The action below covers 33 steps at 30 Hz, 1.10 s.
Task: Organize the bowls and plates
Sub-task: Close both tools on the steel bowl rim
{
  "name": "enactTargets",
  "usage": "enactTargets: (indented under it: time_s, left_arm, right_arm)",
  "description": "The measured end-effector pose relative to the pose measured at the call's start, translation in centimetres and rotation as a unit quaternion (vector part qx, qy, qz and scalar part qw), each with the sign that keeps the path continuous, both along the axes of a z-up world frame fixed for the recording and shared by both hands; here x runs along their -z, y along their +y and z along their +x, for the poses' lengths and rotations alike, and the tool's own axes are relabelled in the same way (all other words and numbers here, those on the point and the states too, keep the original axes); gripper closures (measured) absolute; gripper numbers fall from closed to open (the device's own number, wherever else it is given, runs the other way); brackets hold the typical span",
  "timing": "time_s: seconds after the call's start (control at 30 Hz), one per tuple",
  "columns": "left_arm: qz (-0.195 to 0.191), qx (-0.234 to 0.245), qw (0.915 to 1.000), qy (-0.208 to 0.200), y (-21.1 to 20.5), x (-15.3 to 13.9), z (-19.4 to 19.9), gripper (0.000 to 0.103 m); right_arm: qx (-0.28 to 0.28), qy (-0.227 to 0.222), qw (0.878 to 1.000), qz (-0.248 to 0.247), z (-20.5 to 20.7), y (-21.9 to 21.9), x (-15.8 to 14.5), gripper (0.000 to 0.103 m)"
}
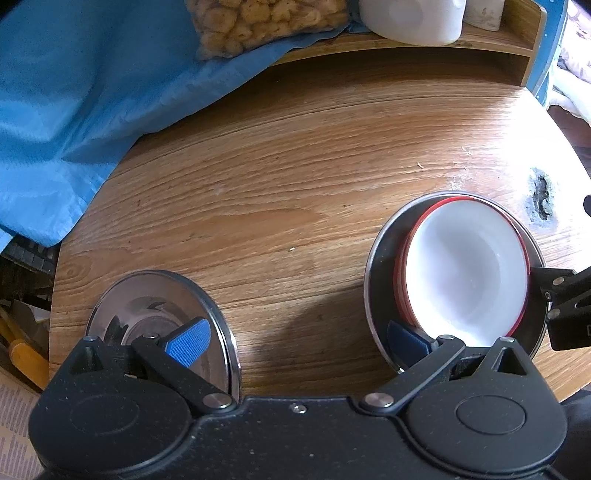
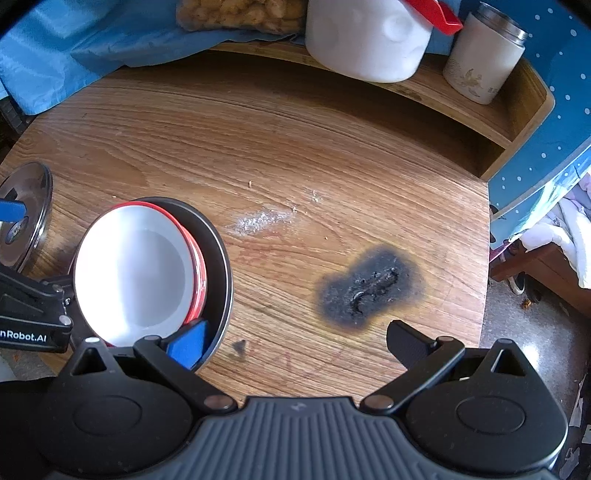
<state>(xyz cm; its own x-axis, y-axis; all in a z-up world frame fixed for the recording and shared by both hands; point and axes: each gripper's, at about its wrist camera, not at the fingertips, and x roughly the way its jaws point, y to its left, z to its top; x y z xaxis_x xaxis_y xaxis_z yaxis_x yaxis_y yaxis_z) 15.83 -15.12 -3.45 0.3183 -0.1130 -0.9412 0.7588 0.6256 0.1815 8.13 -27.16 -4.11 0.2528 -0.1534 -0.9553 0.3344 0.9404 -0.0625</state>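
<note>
A stack of red bowls with white insides [image 1: 465, 269] [image 2: 129, 273] sits in a shallow dark metal plate [image 1: 380, 266] [image 2: 219, 258] on the round wooden table [image 1: 277, 177]. A shiny steel plate [image 1: 147, 306] [image 2: 22, 210] lies further left, near the table's front edge. My left gripper [image 1: 295, 332] is open wide. One of its blue pads [image 1: 188, 343] hangs over the steel plate, and the other is at the dark plate's near rim. My right gripper [image 2: 297, 328] is also open, with its blue pad [image 2: 188, 347] at the dark plate's near right rim. Nothing is held.
A black burn mark [image 2: 369, 288] and white powder [image 2: 262, 219] mark the table. A curved wooden shelf [image 2: 480, 107] at the back holds a white jar [image 2: 369, 40], a tin canister [image 2: 484, 55] and a snack bag [image 1: 258, 22]. Blue cloth [image 1: 74, 110] covers the back left.
</note>
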Motion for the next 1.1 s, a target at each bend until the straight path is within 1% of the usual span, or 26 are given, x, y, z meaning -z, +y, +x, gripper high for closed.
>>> enactTargets:
  time_s: [0.17, 0.47, 0.57, 0.7, 0.8, 0.9, 0.97, 1.0, 1.03, 1.07, 1.1]
  left_arm:
    - [-0.003, 0.004, 1.0000, 0.004, -0.17, 0.03, 0.07, 0.005]
    - [-0.024, -0.005, 0.9991, 0.036, 0.07, -0.08, 0.48, 0.016]
    - [-0.029, -0.011, 0.9986, 0.043, 0.17, -0.08, 0.61, 0.017]
    - [-0.043, -0.021, 0.9969, 0.063, 0.45, 0.11, 0.70, 0.022]
    - [-0.054, -0.025, 0.9953, 0.077, 0.56, 0.28, 0.72, 0.029]
    - [-0.062, -0.028, 0.9937, 0.089, 0.59, 0.48, 0.70, 0.034]
    - [-0.070, -0.030, 0.9922, 0.100, 0.67, 0.50, 0.80, 0.039]
    - [-0.074, -0.030, 0.9912, 0.105, 0.70, 0.49, 0.82, 0.045]
    - [-0.081, -0.028, 0.9900, 0.113, 0.74, 0.49, 0.84, 0.053]
    - [-0.086, -0.026, 0.9889, 0.118, 0.76, 0.47, 0.86, 0.057]
    - [-0.092, -0.022, 0.9879, 0.123, 0.76, 0.41, 0.78, 0.064]
  right_arm:
    - [0.002, -0.002, 1.000, 0.002, -0.07, -0.34, -0.04, 0.000]
    - [0.003, -0.005, 1.000, 0.008, -0.22, -0.55, 0.00, 0.001]
    - [0.004, -0.005, 1.000, 0.011, -0.24, -0.65, 0.03, 0.001]
    - [0.001, -0.005, 1.000, 0.010, -0.22, -0.67, -0.02, 0.001]
    - [-0.003, -0.010, 1.000, 0.014, -0.29, -0.61, -0.14, 0.007]
    - [-0.008, -0.018, 1.000, 0.021, -0.44, -0.44, -0.31, 0.015]
    - [-0.008, -0.023, 0.999, 0.031, -0.51, -0.55, -0.38, 0.022]
    - [-0.008, -0.025, 0.999, 0.037, -0.57, -0.58, -0.40, 0.024]
    - [-0.008, -0.027, 0.999, 0.041, -0.62, -0.58, -0.42, 0.028]
    - [-0.010, -0.028, 0.999, 0.045, -0.65, -0.55, -0.46, 0.032]
    - [-0.012, -0.029, 0.998, 0.049, -0.64, -0.51, -0.52, 0.034]
